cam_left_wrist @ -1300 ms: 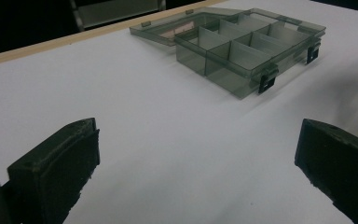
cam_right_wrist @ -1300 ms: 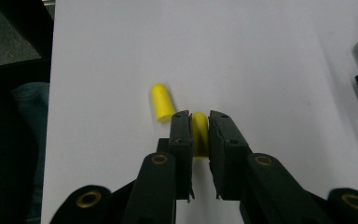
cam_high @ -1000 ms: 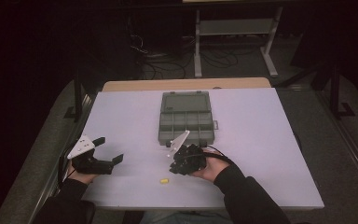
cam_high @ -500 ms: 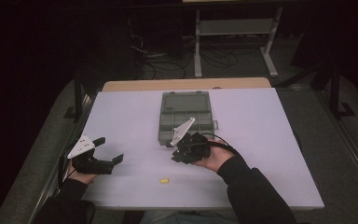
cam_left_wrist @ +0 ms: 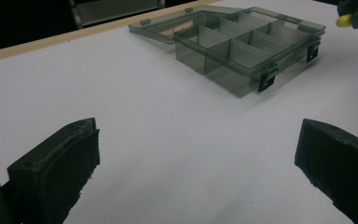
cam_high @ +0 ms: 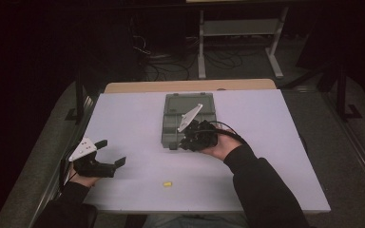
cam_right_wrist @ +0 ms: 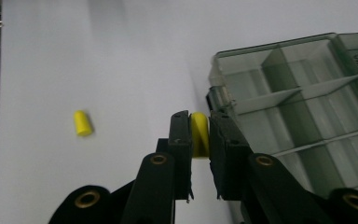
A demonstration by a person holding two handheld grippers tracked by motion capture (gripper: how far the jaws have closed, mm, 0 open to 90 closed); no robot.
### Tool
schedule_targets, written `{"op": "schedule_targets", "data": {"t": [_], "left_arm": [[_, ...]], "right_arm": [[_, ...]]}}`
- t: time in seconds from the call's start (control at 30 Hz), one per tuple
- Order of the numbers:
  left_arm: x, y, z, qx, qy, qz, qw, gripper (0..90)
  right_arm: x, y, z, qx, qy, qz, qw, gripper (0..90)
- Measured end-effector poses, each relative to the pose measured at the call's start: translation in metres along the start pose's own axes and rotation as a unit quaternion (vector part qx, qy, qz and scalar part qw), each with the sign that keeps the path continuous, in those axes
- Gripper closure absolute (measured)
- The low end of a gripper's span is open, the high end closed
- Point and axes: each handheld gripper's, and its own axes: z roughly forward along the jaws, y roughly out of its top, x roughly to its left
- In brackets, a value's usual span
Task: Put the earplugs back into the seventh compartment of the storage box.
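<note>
White tabletop (cam_high: 138, 118), dark room, grey floor (cam_high: 356, 156)

left tool (cam_high: 110, 153): jaws wide apart, low near table edge | right tool (cam_right_wrist: 199, 122): jaws clamped, raised

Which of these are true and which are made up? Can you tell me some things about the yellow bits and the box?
1. The right gripper pinches a yellow earplug. True.
2. The compartment box has its lid shut. False: the lid lies open behind it.
3. Another yellow earplug lies on the white table. True.
4. The left gripper holds a plug too. False: its jaws stand wide apart with nothing between them.
5. The box is full of plugs. False: the compartments in view look empty.
</note>
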Motion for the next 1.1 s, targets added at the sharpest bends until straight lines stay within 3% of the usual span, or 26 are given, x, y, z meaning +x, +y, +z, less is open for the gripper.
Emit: {"op": "schedule_targets", "data": {"t": [0.37,0.53,0.83,1.1], "left_arm": [[0.000,0.000,0.000,0.000,-0.001,0.001,1.0000,0.0],[-0.001,0.000,0.000,0.000,-0.001,0.002,1.0000,0.0],[0.000,0.000,0.000,0.000,-0.001,0.001,1.0000,0.0],[-0.001,0.000,0.000,0.001,-0.001,0.002,1.0000,0.0]], "right_arm": [[-0.031,-0.003,-0.001,0.004,-0.018,0.029,0.9994,77.8],[-0.046,-0.012,0.001,0.005,-0.033,0.055,0.9979,77.8],[-0.059,-0.021,0.002,0.013,-0.042,0.079,0.9959,77.8],[-0.069,-0.027,0.014,0.021,-0.031,0.092,0.9951,77.8]]}}
